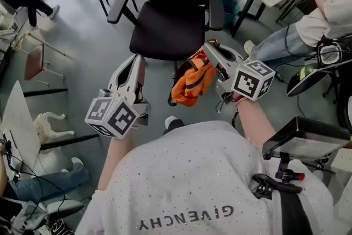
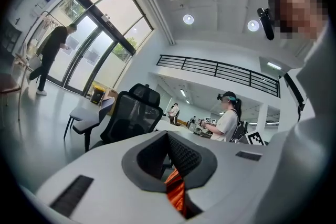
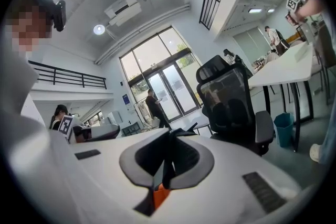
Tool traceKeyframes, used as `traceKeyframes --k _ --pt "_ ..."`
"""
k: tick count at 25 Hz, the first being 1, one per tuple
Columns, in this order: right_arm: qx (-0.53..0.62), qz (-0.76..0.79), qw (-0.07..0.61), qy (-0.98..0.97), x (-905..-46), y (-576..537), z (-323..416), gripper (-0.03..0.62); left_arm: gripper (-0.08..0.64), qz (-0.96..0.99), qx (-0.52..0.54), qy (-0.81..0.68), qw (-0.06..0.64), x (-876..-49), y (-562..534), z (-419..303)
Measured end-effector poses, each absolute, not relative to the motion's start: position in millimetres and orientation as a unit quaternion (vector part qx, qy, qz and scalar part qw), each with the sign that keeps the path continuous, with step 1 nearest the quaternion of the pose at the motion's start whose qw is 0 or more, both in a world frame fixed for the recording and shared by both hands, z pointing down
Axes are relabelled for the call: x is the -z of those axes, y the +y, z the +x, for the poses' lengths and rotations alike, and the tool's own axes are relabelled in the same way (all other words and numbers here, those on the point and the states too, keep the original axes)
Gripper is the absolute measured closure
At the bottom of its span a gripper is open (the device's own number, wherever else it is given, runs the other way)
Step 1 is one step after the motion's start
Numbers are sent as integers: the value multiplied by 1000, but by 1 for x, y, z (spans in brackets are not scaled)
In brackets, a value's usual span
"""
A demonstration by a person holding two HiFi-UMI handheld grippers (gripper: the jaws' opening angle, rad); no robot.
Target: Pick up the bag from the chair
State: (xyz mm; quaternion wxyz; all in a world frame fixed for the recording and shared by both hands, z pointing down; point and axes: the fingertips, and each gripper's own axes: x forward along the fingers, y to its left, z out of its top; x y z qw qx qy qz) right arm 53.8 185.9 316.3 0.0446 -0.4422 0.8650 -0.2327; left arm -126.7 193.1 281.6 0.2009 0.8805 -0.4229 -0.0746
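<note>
Hanging from the right gripper (image 1: 209, 50), whose jaws pinch its strap (image 1: 185, 65), the orange bag (image 1: 192, 85) sags at the chair's (image 1: 168, 36) six o'clock. It looks light, soft, floppy, best held by straps. The left gripper (image 1: 137, 59) is pressed together, empty.

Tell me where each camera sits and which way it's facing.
Head view: on the person's head, looking steeply down at the black chair and orange bag; shirt, forearms, left gripper and right gripper show.
Left gripper view: rides the left gripper, looks along its closed jaws at the chair.
Right gripper view: rides the right gripper, jaws shut on the bag's strap, chair beyond.
All three share chair and bag.
</note>
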Motion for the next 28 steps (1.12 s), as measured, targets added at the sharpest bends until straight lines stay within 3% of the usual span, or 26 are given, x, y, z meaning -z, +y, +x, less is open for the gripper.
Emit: traceKeyframes --k 9,28 --pt "207 -406 34 889 -293 216 115 597 552 878 63 -430 199 -268 225 -50" --pt "215 -406 28 888 -324 330 193 597 552 866 56 -453 202 -295 352 15"
